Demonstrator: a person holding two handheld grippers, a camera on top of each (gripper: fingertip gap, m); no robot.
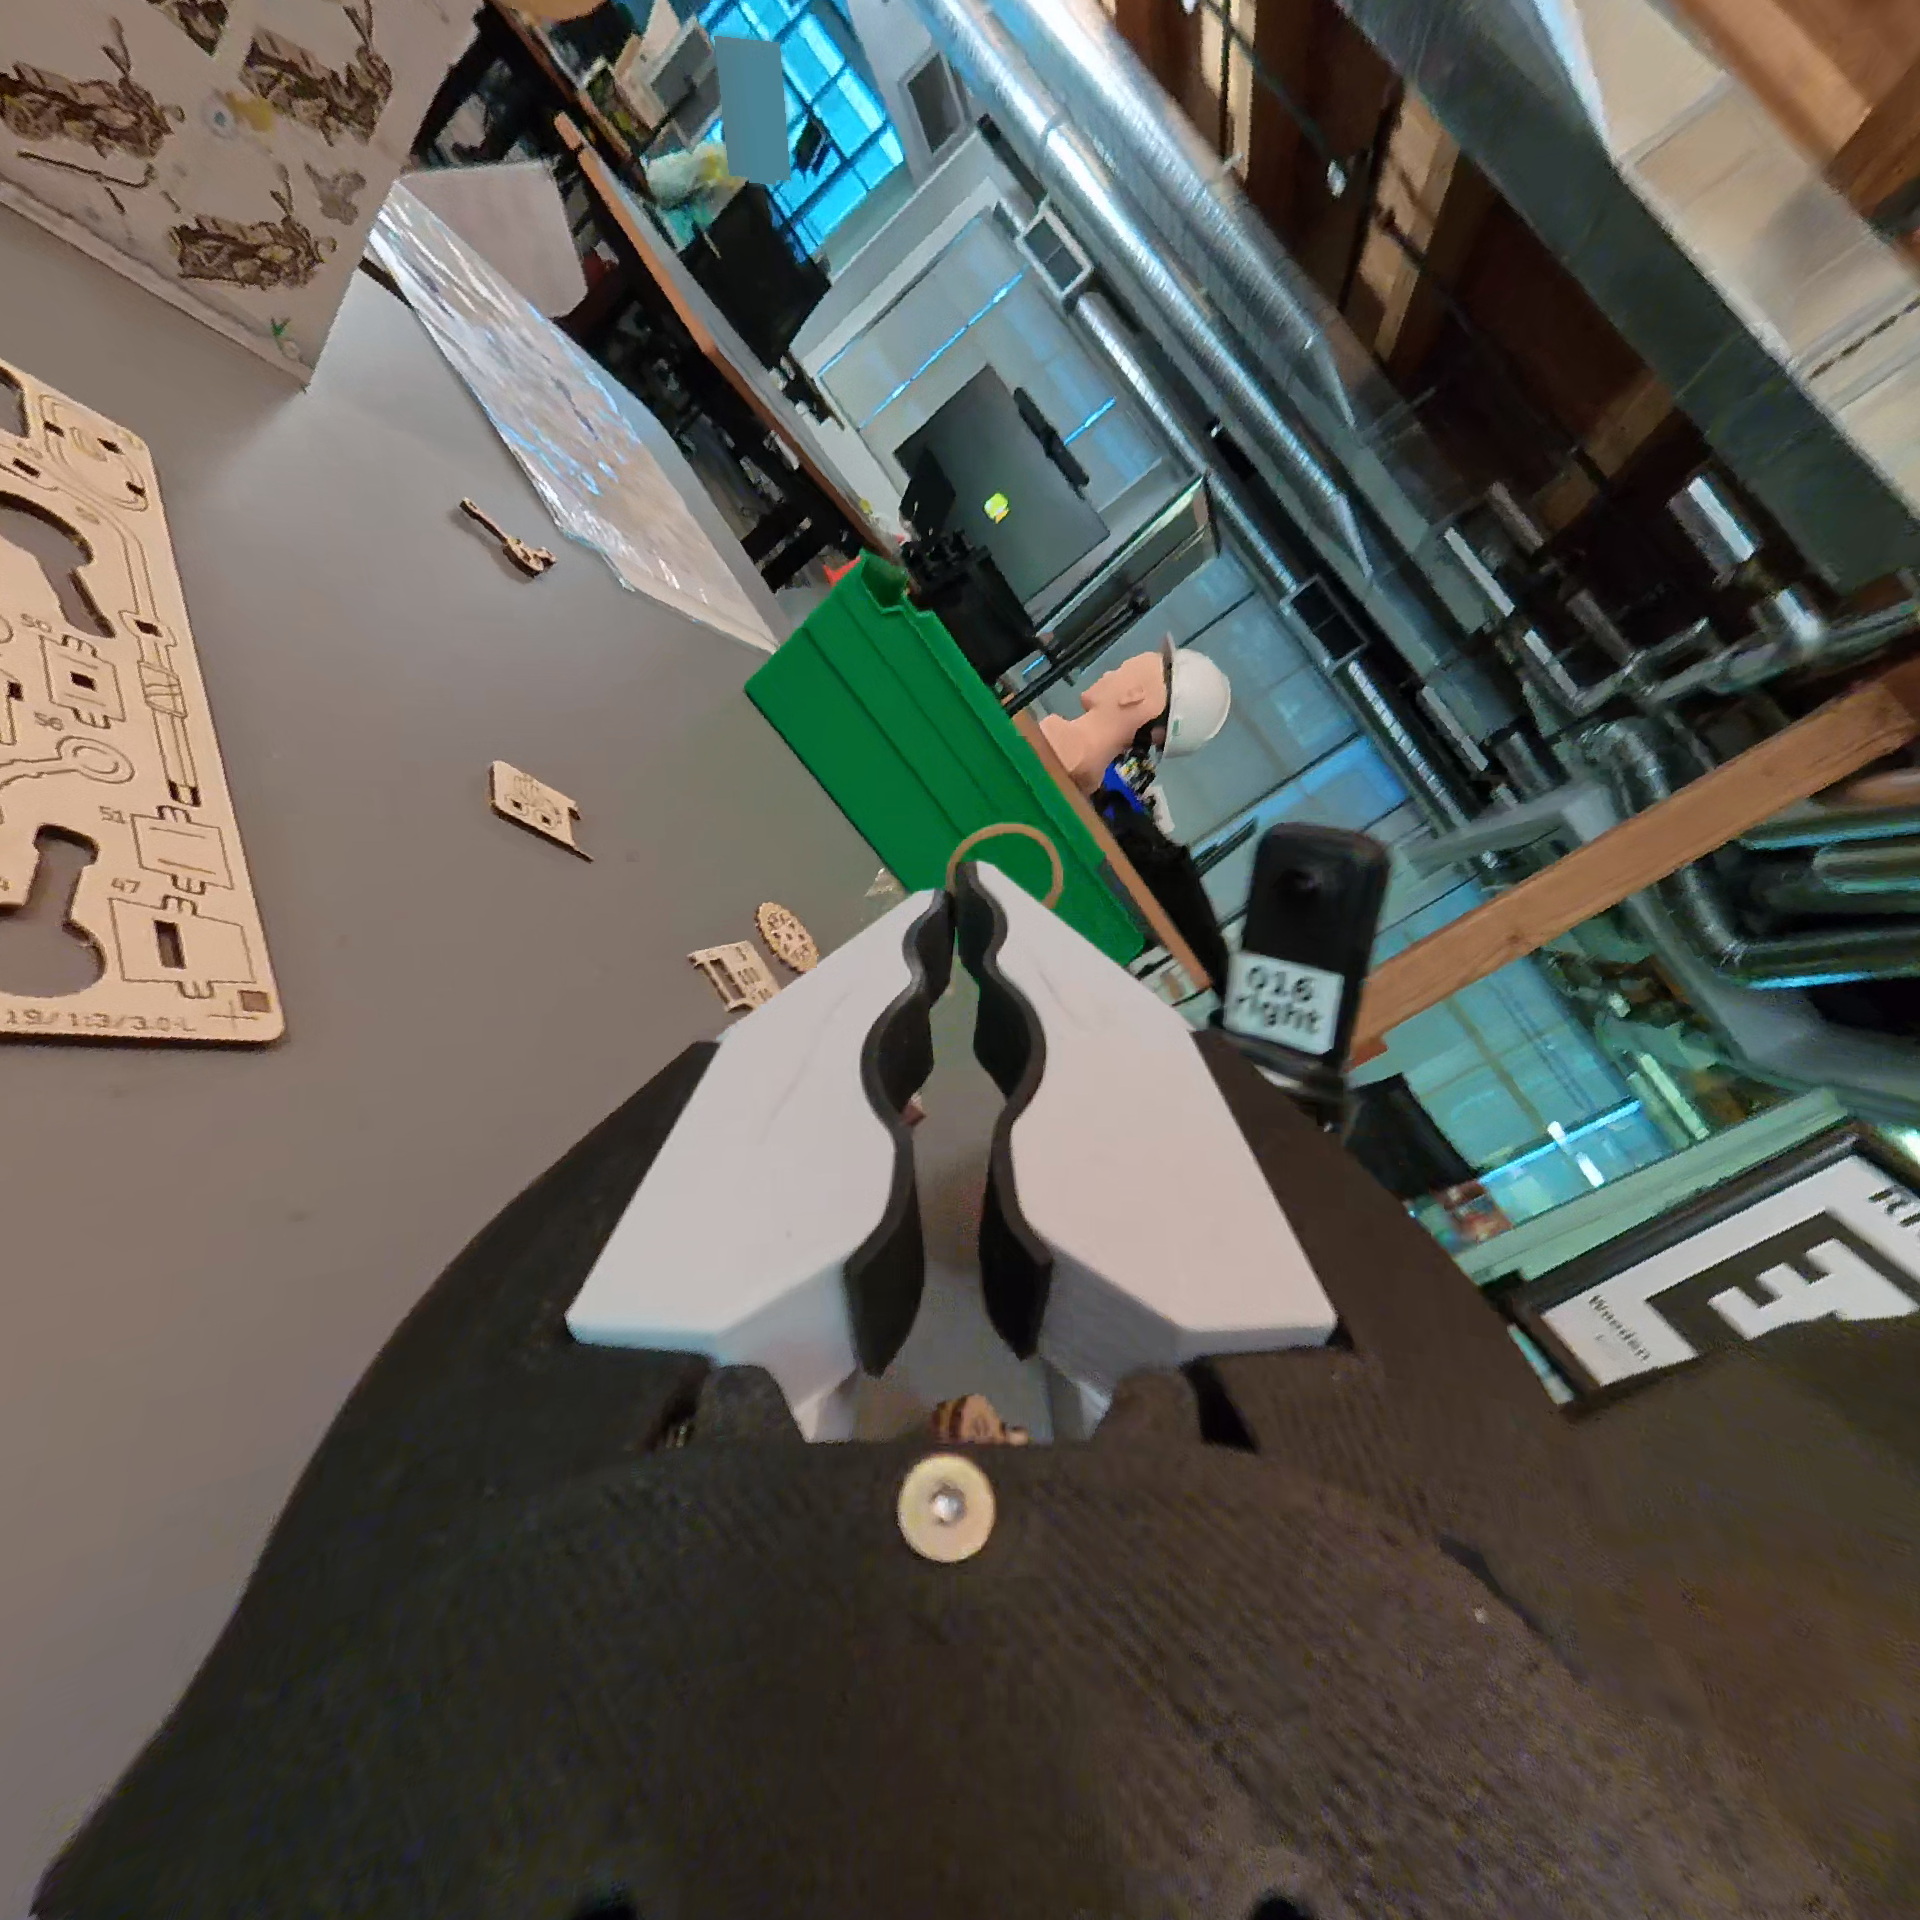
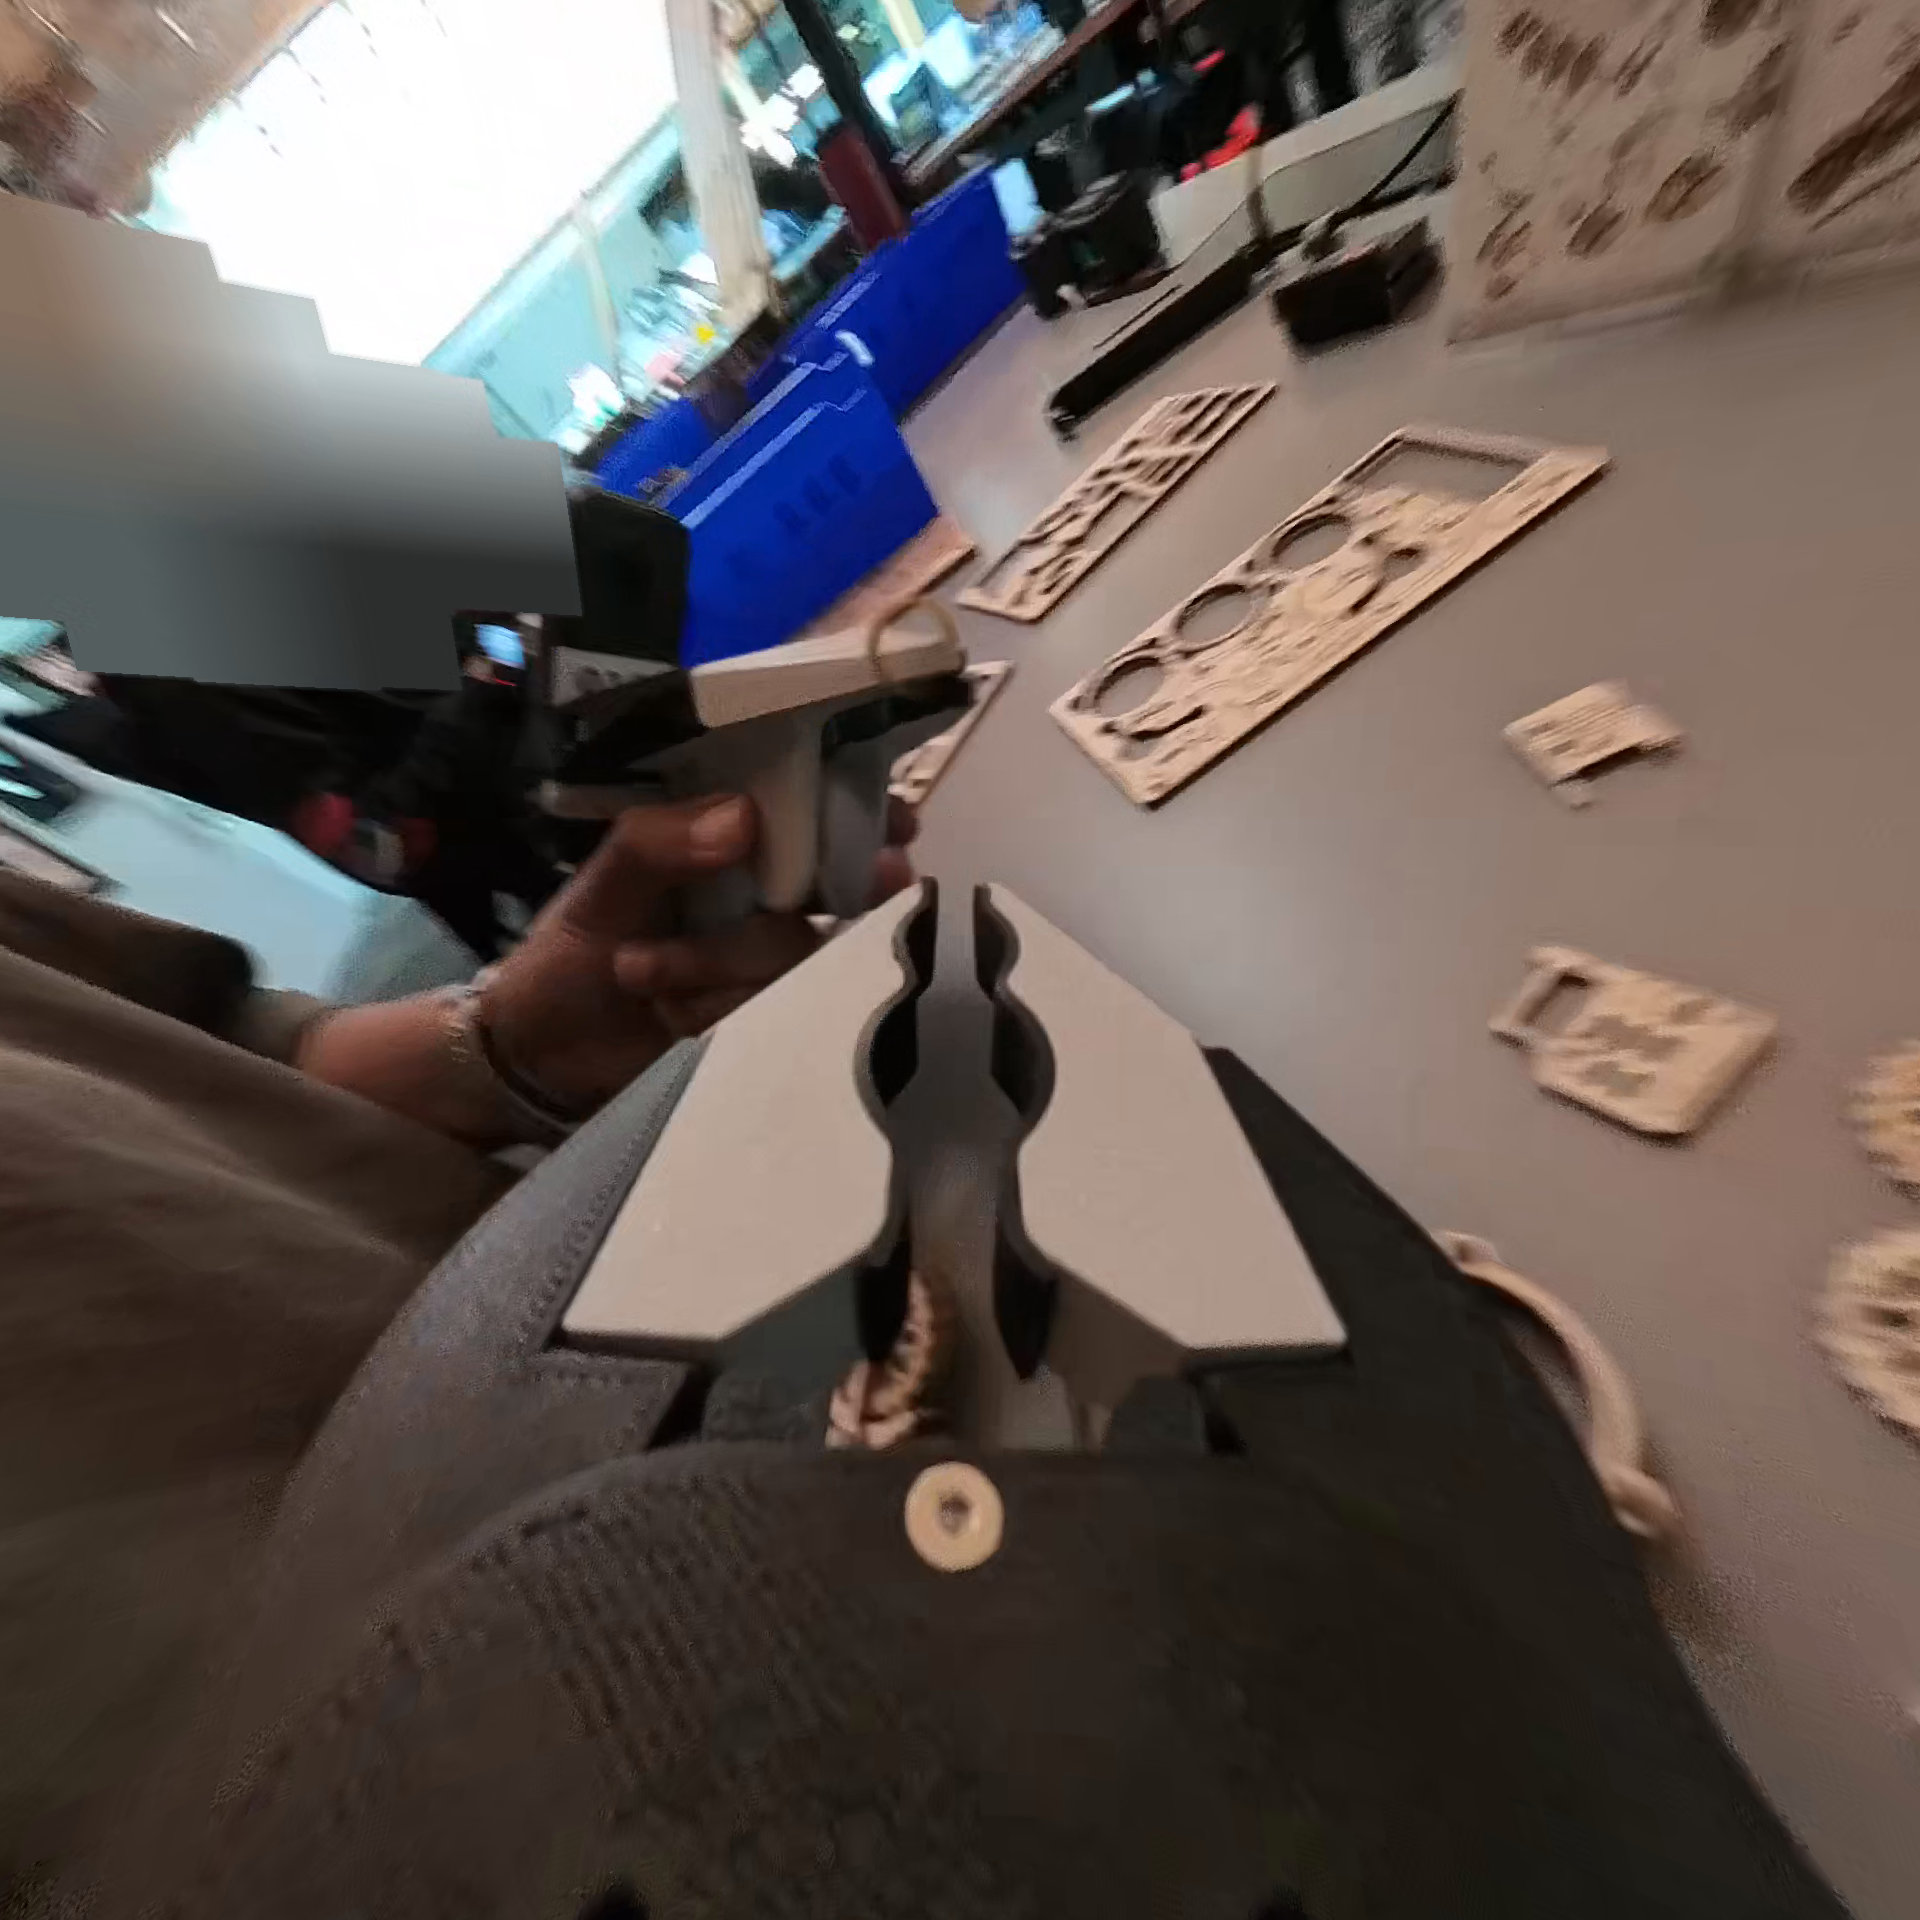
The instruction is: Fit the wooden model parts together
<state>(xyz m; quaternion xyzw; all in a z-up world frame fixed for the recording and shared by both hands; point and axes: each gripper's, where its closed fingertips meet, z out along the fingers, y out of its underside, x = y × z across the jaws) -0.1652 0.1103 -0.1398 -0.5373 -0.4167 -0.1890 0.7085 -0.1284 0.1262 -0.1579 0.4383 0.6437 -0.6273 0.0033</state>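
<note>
Left gripper (image 1: 954, 904): at frame centre, pinching a thin ring (image 1: 1004, 858), presenting it clear of the table (image 1: 416, 1091).
Right gripper (image 2: 954, 894): jaws standing narrowly apart, apparently empty; blurred.
Wooden parts (image 1: 535, 802): lying loose, left of frame, awaiting pickup.

The punched wooden sheet (image 1: 114, 727) at the tabletop's (image 1: 436, 1039) left edge is cut off by the picture's left side. A small wooden piece (image 1: 971, 1421) behind the left gripper (image 1: 954, 904) fingers is mostly hidden, its shape unreadable. The whole right wrist view is motion-blurred: the toothed wooden part (image 2: 904, 1361) low between the right gripper (image 2: 954, 899) fingers is half hidden, and the round wooden pieces (image 2: 1881, 1330) are cut by the right edge
</note>
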